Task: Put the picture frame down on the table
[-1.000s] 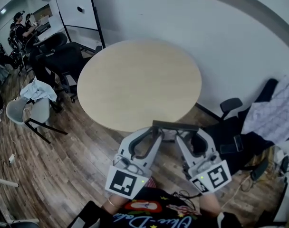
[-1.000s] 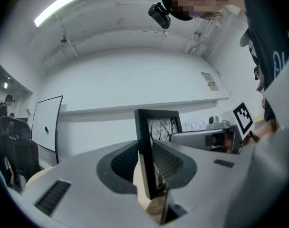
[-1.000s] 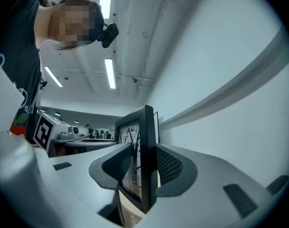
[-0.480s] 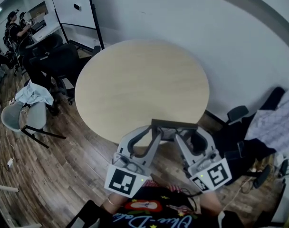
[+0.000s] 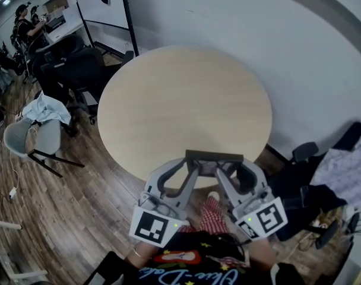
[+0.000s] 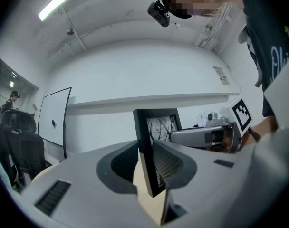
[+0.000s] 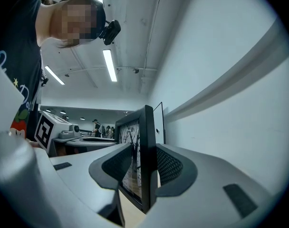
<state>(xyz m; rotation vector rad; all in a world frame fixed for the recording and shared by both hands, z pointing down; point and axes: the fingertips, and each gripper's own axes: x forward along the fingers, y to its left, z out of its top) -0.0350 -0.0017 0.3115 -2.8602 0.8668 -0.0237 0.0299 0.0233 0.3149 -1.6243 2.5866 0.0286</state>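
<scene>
I hold a black picture frame (image 5: 214, 157) upright between both grippers, over the near edge of the round wooden table (image 5: 180, 100). My left gripper (image 5: 194, 167) is shut on the frame's left end; its ribbed pads press the black border (image 6: 143, 146). My right gripper (image 5: 227, 168) is shut on the right end, pads against the frame (image 7: 147, 160). A tree print (image 6: 161, 127) shows behind the glass. In the left gripper view the right gripper (image 6: 208, 136) shows beyond the frame.
Black office chairs (image 5: 73, 70) and a grey chair with cloth (image 5: 38, 126) stand left of the table. A white wall (image 5: 299, 46) runs behind it. More chairs and a checked cloth (image 5: 347, 165) sit at the right. People (image 5: 26, 25) stand far left by a whiteboard (image 5: 100, 2).
Both grippers have carried the frame forward, from just short of the table's near rim to over it. The grip on each end is unchanged.
</scene>
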